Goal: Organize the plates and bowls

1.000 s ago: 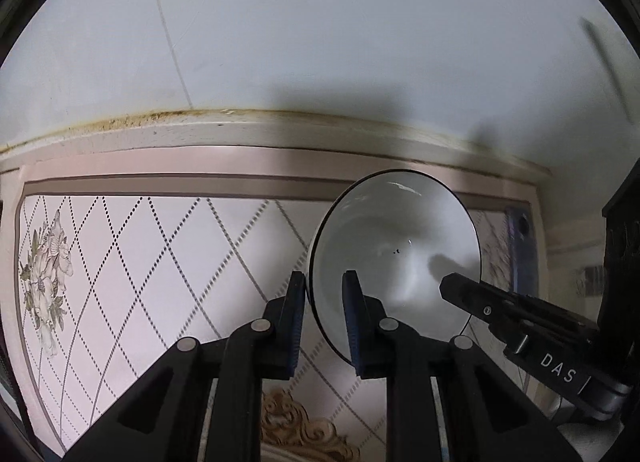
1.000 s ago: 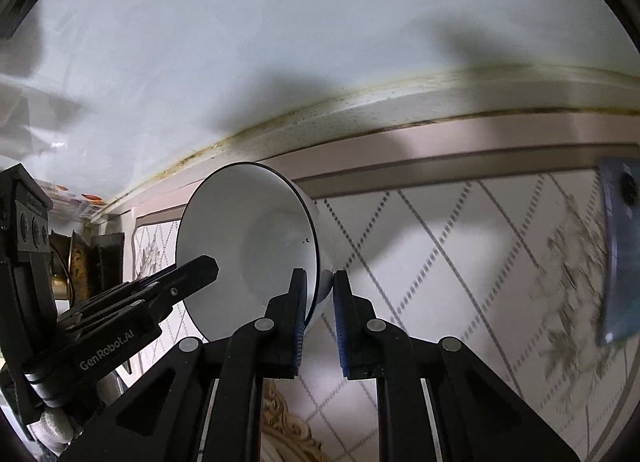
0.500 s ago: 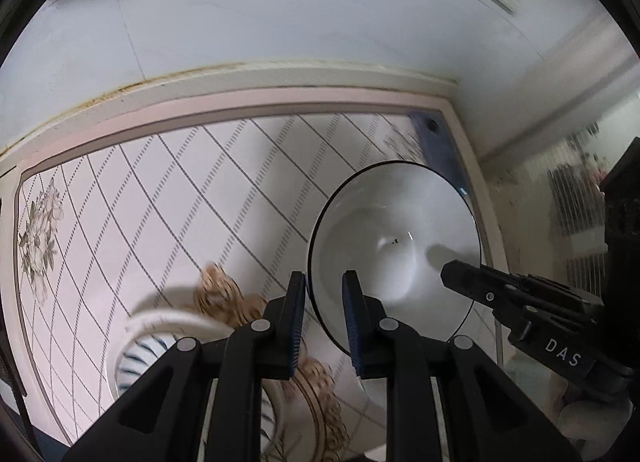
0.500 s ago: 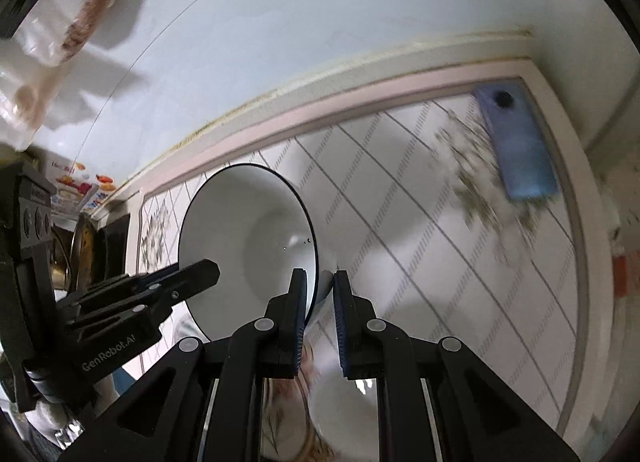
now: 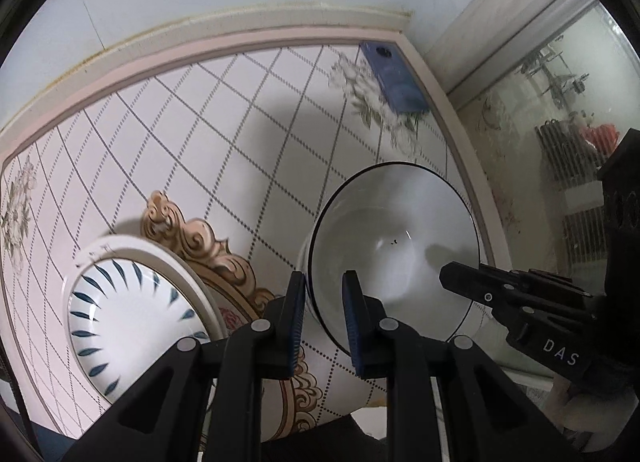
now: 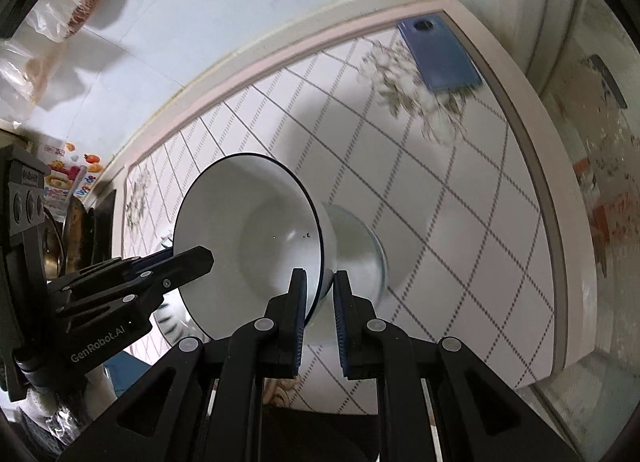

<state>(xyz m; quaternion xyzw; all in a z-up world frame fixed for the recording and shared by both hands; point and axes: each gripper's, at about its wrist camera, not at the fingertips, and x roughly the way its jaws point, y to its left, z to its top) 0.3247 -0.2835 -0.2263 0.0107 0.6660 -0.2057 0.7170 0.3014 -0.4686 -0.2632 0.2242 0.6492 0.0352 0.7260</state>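
While both claws point steeply down at the desk (image 5: 240, 129), they share one white bowl (image 5: 394, 250) with a thin dark rim, held clear of the patterned top and tipped on its side. The left claw (image 5: 323, 310) is nipped tight on the bowl's rim at one side, one pad inside and one outside. The right claw (image 6: 320, 306) pinches the opposite side of the rim in the same narrow way. From the right wrist, the bowl (image 6: 248, 234) hangs over a clear glass bowl (image 6: 360, 258) that sits on the desk just behind it. Toward the near left edge of the desk lies a plate with blue leaf strokes (image 5: 132, 314), resting on an ornate gold scroll motif (image 5: 200, 242) in the top. A blue phone (image 6: 440, 57) lies face down at the far right corner, well apart from the dishes. A clear plastic bag (image 6: 52, 21) hangs against the wall at the upper left.
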